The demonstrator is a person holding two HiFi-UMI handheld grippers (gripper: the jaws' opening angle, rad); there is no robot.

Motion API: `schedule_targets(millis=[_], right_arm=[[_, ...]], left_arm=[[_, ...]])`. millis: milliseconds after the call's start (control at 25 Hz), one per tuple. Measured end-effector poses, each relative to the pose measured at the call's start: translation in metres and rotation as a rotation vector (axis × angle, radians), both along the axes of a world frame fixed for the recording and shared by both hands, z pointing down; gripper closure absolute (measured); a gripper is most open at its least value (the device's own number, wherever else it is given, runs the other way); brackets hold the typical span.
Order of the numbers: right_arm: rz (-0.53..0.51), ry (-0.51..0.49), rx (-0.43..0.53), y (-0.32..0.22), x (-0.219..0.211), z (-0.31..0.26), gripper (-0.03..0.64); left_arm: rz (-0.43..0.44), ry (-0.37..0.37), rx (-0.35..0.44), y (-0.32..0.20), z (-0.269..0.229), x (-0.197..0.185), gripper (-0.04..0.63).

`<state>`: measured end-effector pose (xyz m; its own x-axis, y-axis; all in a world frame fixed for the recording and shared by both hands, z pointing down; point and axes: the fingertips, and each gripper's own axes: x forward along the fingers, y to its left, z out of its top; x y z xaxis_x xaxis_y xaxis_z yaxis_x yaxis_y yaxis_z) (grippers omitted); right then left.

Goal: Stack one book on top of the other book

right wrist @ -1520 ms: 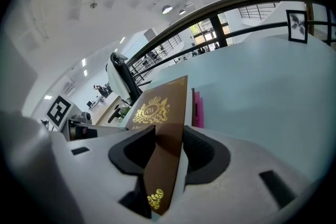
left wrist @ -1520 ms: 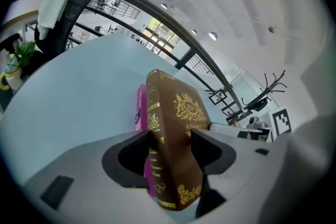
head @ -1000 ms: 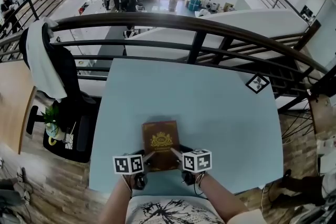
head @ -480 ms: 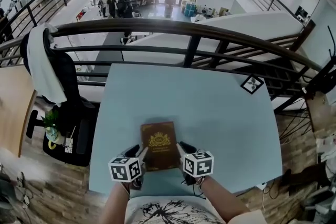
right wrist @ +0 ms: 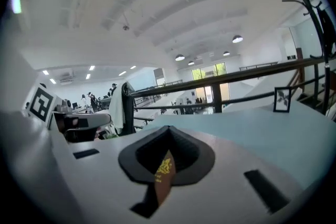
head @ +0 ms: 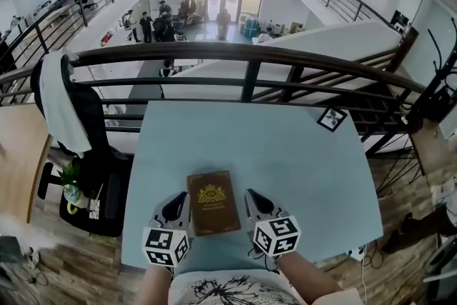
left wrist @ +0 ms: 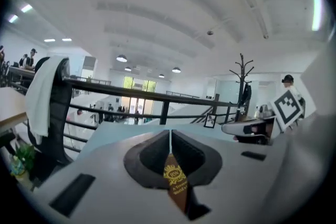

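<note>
Left tongs and right tongs, both closed on nothing. I hold them off the counter, flanking the brown book between them, which I judge leaves it undisturbed. Each gripper view shows the tips meeting, with the cover glimpsed below. Only the head view shows the spacing. Whether a second book lies beneath, I cannot tell.

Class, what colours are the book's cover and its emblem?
The book is brown with a gold emblem, clearest in the head view.

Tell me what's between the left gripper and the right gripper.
The brown book lies between the left gripper and the right gripper, both shut; the head view shows it.
</note>
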<state>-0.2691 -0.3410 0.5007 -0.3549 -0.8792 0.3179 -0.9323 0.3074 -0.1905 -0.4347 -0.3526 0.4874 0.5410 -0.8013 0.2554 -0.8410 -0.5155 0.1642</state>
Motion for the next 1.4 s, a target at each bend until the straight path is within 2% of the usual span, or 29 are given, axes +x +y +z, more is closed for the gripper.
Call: schedule_targets(millis=[160,280,440,760,1160,1400], right_arm=[[-0.028,0.068,0.198,0.009,0.001,-0.054,0.624],[-0.040,0.130,0.305,0.015,0.000,-0.088,0.624],[-0.040,0.162,0.390,0.023,0.002,-0.115,0.624],[-0.059,0.132,0.382,0.031,0.003,-0.117,0.626],[-0.053,0.165,0.391,0.035,0.006,-0.118,0.624],[-0.046,0.146,0.383,0.034,0.007,-0.113,0.624]], left_arm=[[0.037,-0.018,0.160,0.013,-0.061,0.009,0.578],[0.036,-0.033,0.260,0.021,-0.096,0.009,0.578],[0.039,-0.028,0.324,0.027,-0.125,0.014,0.578],[0.055,-0.001,0.327,0.034,-0.130,0.020,0.578],[0.063,-0.001,0.282,0.038,-0.124,0.027,0.578],[0.070,-0.007,0.278,0.036,-0.116,0.028,0.578]])
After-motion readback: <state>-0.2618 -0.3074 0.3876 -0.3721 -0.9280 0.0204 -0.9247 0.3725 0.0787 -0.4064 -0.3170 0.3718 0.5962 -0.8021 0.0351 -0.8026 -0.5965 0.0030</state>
